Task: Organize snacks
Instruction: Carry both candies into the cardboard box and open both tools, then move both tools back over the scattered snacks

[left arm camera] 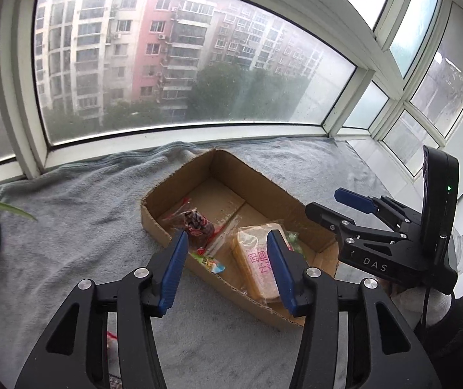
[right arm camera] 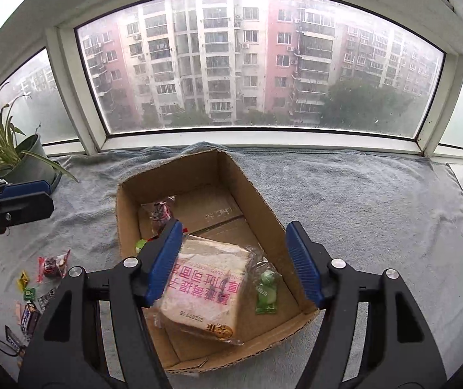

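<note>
Bread pack (right arm camera: 205, 288) in cardboard box (right arm camera: 263, 201), candies (right arm camera: 36, 288) outside

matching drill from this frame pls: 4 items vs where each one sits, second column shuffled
Items
1. bread pack
2. green candy
3. potted plant
4. chocolate bar

Places
A. on the towel, left of the cardboard box, among loose snacks
B. inside the box, at its near end, tilted, pink print on top
C. far left by the window
D. inside the box, just right of the bread pack

Pairs: 1-B, 2-D, 3-C, 4-A
</note>
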`<action>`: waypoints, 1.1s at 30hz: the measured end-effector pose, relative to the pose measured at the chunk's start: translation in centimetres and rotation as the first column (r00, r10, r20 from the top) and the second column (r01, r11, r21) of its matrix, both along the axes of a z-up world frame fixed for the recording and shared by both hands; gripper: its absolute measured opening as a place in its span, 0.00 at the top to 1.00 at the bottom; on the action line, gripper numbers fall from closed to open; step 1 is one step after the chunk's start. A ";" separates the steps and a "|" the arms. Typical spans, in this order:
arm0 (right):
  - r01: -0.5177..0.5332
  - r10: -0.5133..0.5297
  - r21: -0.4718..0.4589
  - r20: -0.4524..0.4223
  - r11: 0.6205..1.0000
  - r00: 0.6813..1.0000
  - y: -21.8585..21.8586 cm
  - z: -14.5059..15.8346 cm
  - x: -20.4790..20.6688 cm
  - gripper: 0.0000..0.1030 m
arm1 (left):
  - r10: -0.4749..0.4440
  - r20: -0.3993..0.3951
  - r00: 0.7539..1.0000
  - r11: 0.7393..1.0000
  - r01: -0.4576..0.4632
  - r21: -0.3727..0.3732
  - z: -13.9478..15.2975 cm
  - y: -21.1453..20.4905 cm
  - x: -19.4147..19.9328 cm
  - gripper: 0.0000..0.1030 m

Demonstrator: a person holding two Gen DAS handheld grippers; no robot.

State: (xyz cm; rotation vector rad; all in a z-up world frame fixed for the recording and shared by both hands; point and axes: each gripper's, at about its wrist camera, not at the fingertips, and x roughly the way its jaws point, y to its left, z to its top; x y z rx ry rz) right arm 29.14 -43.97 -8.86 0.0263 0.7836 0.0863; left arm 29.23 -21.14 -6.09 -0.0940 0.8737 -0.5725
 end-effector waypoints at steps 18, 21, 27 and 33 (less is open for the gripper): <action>-0.229 0.227 0.017 0.071 0.973 0.971 9.7 5.0 -10.0 0.33 | 0.172 0.142 0.975 0.985 -0.171 -0.020 6.8 16.2 -9.6 0.52; -0.280 0.278 0.028 0.042 0.960 0.960 12.3 4.4 -11.3 0.33 | 0.199 0.125 0.972 0.980 -0.200 -0.002 5.8 18.9 -11.3 0.52; -0.377 0.379 0.045 -0.029 0.925 0.925 17.6 1.8 -13.3 0.33 | 0.235 0.036 0.971 0.971 -0.237 0.040 1.4 22.3 -14.9 0.52; -0.424 0.430 0.071 -0.118 0.903 0.895 21.5 -1.7 -14.3 0.33 | 0.218 -0.086 0.972 0.975 -0.214 0.062 -4.0 23.2 -18.3 0.52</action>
